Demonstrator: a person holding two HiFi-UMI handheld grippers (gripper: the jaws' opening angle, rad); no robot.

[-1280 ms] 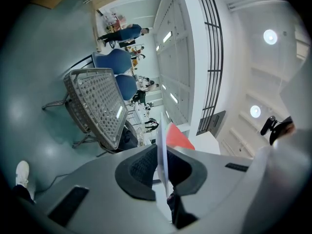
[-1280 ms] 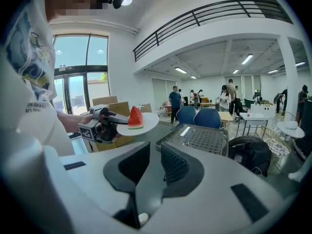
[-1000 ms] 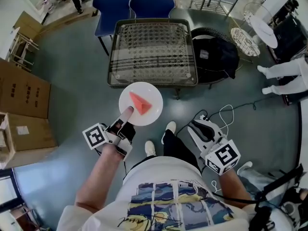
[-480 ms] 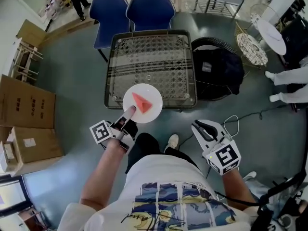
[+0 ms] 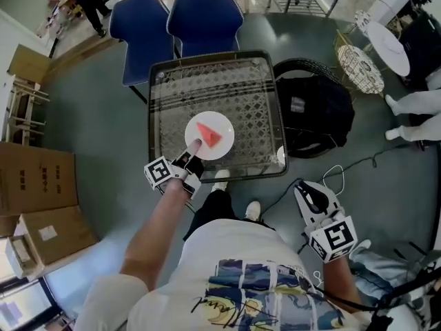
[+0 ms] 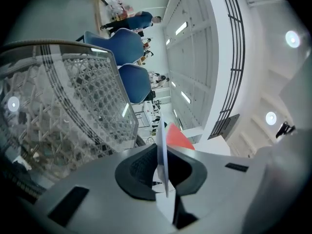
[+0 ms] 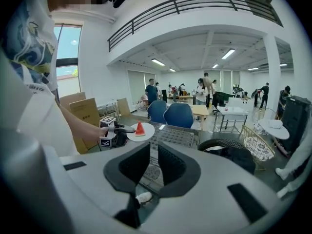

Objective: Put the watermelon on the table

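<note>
With left gripper (image 5: 193,147) clamped on white round plate (image 5: 207,121) at 7 o'clock rim, any tilt could slide red watermelon wedge (image 5: 211,136) off over glass-topped mesh table (image 5: 242,88); right gripper (image 5: 311,197) jaws apart, empty.

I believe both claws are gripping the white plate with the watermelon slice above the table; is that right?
Not quite: only the left claw grips the plate with the watermelon slice above the table. The head view shows the right claw well away from the plate, and the right gripper view shows its jaws apart with nothing between them.
</note>
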